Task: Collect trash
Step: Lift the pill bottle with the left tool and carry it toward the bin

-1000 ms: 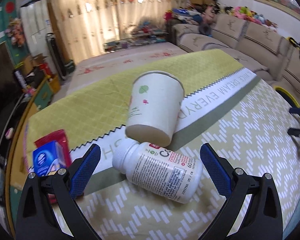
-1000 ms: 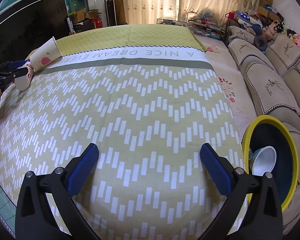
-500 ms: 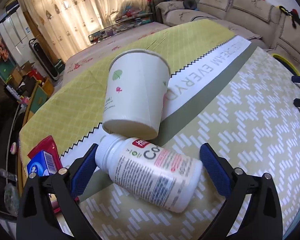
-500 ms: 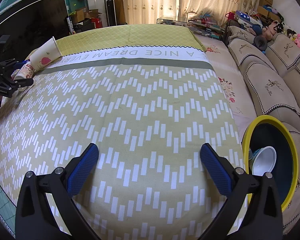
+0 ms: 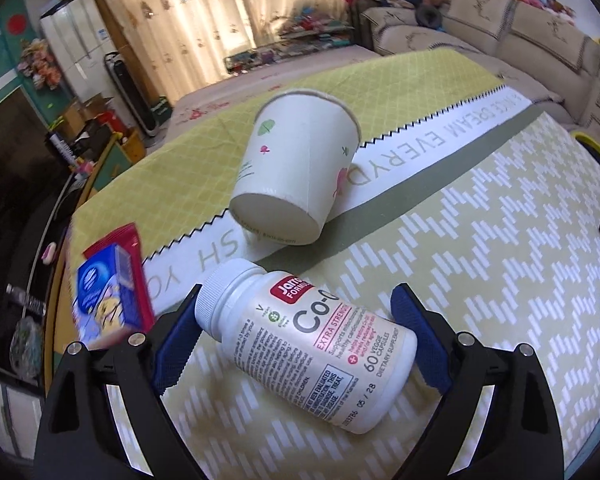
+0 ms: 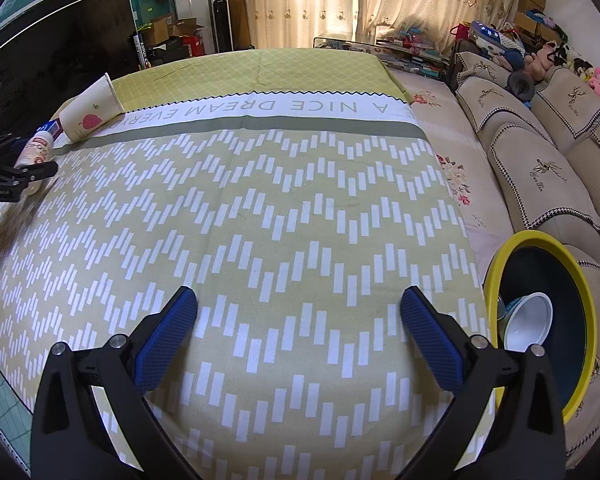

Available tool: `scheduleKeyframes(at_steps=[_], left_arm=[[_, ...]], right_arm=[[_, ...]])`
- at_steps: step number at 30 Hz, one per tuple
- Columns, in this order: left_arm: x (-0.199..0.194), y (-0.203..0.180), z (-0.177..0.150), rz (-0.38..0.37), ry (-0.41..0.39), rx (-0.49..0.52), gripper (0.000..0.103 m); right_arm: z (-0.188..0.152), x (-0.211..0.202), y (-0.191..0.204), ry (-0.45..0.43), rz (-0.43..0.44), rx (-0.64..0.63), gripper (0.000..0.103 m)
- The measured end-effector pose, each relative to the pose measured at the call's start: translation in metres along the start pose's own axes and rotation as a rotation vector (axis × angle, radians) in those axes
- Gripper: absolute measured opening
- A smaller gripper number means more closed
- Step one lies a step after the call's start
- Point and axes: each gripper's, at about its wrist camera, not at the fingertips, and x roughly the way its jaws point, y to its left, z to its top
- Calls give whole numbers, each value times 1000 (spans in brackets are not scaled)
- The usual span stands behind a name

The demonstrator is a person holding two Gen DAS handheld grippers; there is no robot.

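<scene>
The white pill bottle (image 5: 308, 344) lies on its side on the cloth-covered surface (image 5: 500, 260), its long axis running from about 10 o'clock, where the ribbed cap points, to about 4 o'clock, where the base sits. It lies between the blue pads of the left tongs (image 5: 296, 332). The jaws have just been closing a little but stand spread wide; the left pad looks to be right against the cap, though contact cannot be confirmed, and the right pad is just clear of the bottle's side. A paper cup (image 5: 296, 172) lies tipped over just beyond the bottle at 12 o'clock, its closed bottom facing the camera and its mouth pointing away. A blue box on a red packet (image 5: 108, 300) sits at 9 o'clock.

Compared with a second ago, the bottle sits lower and larger in the left view, now level with the pads instead of ahead of them.

The right wrist view alone shows the right tongs (image 6: 298, 328) spread wide over bare cloth with nothing between them, and a yellow-rimmed bin (image 6: 540, 320) at 3 o'clock holding a white bowl (image 6: 528, 320). The bottle appears there small at 9 o'clock.
</scene>
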Motion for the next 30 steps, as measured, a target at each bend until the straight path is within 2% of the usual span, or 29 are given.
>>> scheduleKeyframes(at_steps=[6,12,18,22,30], left_arm=[[-37,-11,-17,65,-54,-18,90],[-76,-9,-44,36,-129,-73,90],[-88,-3,-56,28,-147,-93,90],[-99,0,-56,15,-185,-126,90],[-144,-25,-58,41,-243,-71,90]], right_arm=[[0,0,0,0,0,0,98],[1,0,-1,0,0,0,98],[0,0,0,0,0,0,98],[0,0,1,0,0,0,98],[0,0,-1,0,0,0,98]])
